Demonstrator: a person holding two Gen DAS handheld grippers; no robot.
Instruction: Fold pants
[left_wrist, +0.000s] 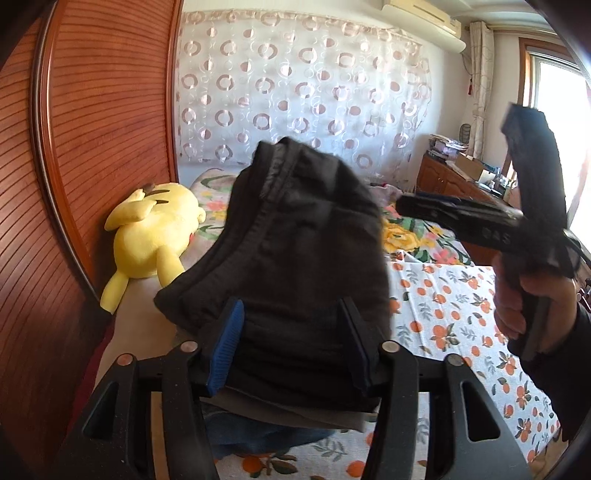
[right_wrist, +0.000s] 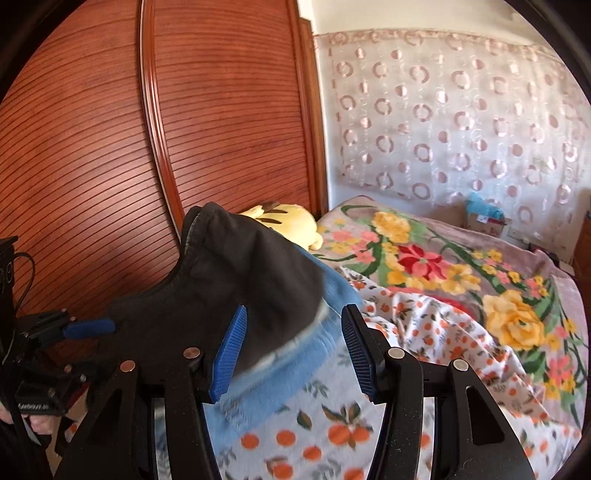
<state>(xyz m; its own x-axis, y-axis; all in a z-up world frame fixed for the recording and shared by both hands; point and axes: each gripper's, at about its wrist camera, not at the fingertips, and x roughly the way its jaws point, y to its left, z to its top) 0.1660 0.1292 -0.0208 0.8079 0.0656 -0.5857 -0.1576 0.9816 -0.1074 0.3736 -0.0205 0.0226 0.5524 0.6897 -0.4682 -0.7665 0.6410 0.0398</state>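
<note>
Item: dark pants (left_wrist: 295, 236), bunched, hanging above bed (left_wrist: 454, 306) near yellow plush (left_wrist: 155, 236).
L gripper (left_wrist: 291, 343): straddling the cloth, pads looking spread, not pinching.
R gripper (right_wrist: 291, 347): spread, pants edge between pads, untouched.
Step, prob.: mid-fold, regripping.
Next: needing firm pinch, then laying flat.

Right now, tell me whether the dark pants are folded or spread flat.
Folded, but not lying flat. The dark pants are bunched in layers, waistband edge doubled over, lifted off the bed sheet between the left gripper fingers.
</note>
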